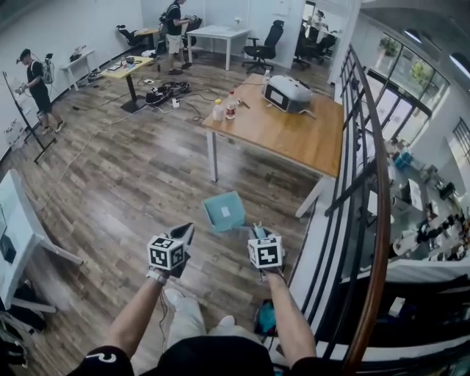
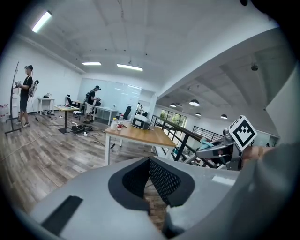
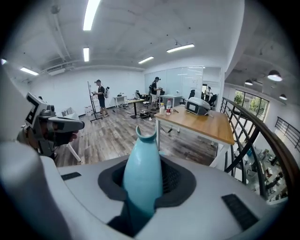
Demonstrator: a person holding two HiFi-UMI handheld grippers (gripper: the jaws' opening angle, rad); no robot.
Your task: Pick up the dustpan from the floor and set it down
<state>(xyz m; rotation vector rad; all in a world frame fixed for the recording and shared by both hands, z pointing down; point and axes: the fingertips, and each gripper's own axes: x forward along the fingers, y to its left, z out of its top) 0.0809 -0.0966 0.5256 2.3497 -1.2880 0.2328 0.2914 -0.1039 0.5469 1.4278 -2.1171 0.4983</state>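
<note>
Wood plank floor (image 1: 132, 176) is spreading across an open office; white walls (image 1: 59, 29) are closing it in. A wood-top table (image 1: 294, 136) on white legs is standing near a black railing (image 1: 360, 169), carrying a grey device (image 1: 288, 94) and two bottles (image 1: 230, 106). Cables (image 1: 167, 91) are lying by a small yellow desk (image 1: 128, 70). A white table (image 1: 217, 33) and black office chairs (image 1: 264, 45) are sitting at the back. Two people (image 1: 35, 84) are standing at the far side. Ceiling strip lights (image 3: 91, 14) are glowing; windows (image 1: 400, 70) are letting daylight in beyond the railing.
</note>
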